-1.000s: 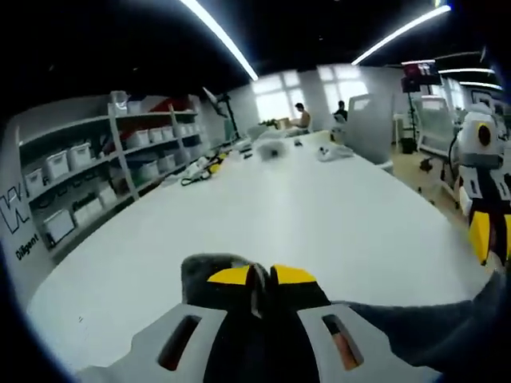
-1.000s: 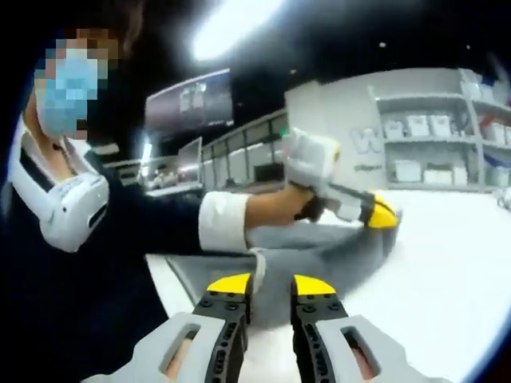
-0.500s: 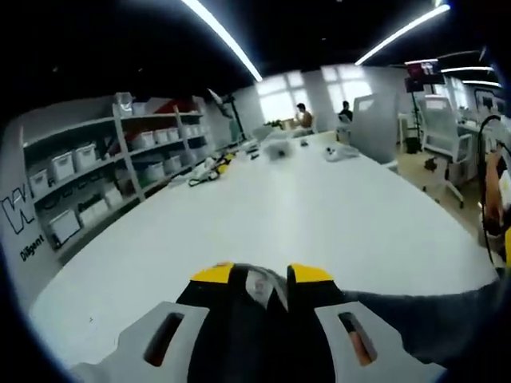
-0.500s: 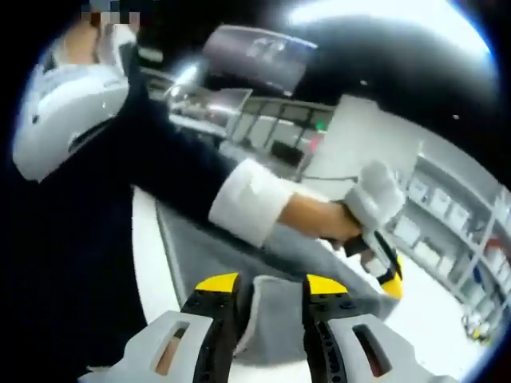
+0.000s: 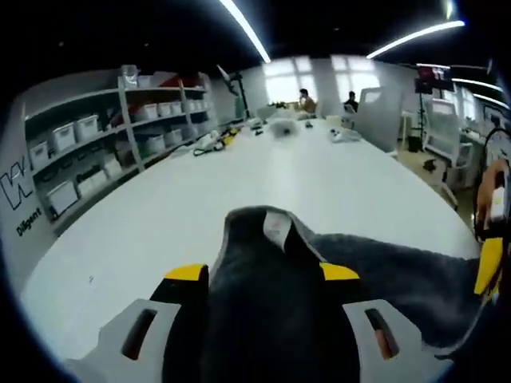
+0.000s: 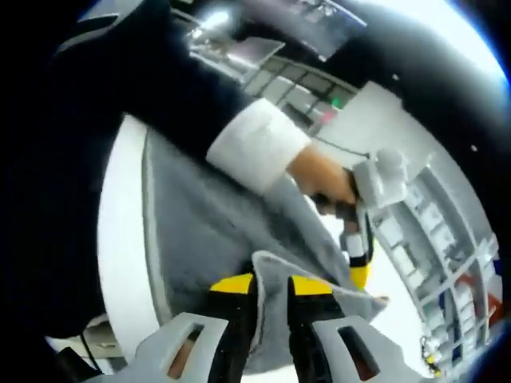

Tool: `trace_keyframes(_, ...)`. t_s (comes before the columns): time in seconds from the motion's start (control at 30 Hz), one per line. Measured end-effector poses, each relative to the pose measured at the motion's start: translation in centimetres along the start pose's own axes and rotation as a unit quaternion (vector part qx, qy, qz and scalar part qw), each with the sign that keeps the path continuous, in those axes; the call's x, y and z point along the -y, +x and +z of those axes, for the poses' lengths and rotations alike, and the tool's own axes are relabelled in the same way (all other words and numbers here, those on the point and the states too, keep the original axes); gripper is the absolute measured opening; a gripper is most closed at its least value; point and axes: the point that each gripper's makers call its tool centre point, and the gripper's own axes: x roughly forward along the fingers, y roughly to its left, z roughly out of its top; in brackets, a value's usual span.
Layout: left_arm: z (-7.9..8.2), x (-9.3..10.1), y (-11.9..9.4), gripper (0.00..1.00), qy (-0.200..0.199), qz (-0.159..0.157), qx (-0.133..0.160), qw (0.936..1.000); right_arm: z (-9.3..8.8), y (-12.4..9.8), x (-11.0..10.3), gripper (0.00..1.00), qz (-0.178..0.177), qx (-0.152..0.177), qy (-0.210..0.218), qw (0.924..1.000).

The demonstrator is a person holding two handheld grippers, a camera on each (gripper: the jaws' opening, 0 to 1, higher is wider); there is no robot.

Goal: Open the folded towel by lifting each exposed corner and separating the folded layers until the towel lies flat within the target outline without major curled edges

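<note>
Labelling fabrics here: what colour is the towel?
Grey; the towel shows best in the left gripper view.

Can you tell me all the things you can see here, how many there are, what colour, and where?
towel: one, grey, on the table, bunched up between the left tool's jaws, a fold also between the right tool's jaws
table: one, white, long, stretching away toward the windows
shelves: one long rack, pale grey, along the wall beside the table
storage bins: several, white, on the shelves
ceiling lights: a few, white strips, overhead
people: two, small, at the table's far end
left tool: one, grey with yellow tips, jaws spread around the towel
right tool: one, grey with yellow tips, clamped on a towel fold
sleeve: dark with a white cuff, above the towel
</note>
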Motion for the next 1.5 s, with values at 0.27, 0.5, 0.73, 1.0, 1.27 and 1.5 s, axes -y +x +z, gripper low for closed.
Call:
trace_keyframes(0.27,-1.1,0.0,-2.4,0.44,0.014,-0.028,-0.011,0.9994,0.0,-0.7,0.9,0.0,-0.02,0.022,0.056,0.998)
trace_keyframes(0.5,-3.0,1.3,-3.7,0.4,0.043,-0.058,-0.041,0.9965,-0.6,-3.8,5.0,0.0,-0.115,0.1,0.22,0.9635)
trace_keyframes(0.73,-3.1,1.5,-4.4,0.39,0.018,-0.07,-0.028,0.997,-2.3,-6.8,7.4,0.0,-0.161,0.151,0.32,0.9215)
trace_keyframes(1.0,-3.9,1.6,-5.2,0.38,0.024,-0.061,-0.035,0.9972,-3.8,-7.9,7.3,0.0,-0.196,0.195,0.418,0.8652)
trace_keyframes(1.27,-4.5,1.9,-5.7,0.38,0.029,-0.058,-0.039,0.9971,-6.4,-9.1,6.4,0.08,-0.285,0.186,0.447,0.827)
trace_keyframes(1.5,-4.6,1.7,-6.2,0.39,0.033,-0.055,-0.039,0.9972,-5.7,-9.4,7.8,0.18,-0.308,0.171,0.411,0.8408)
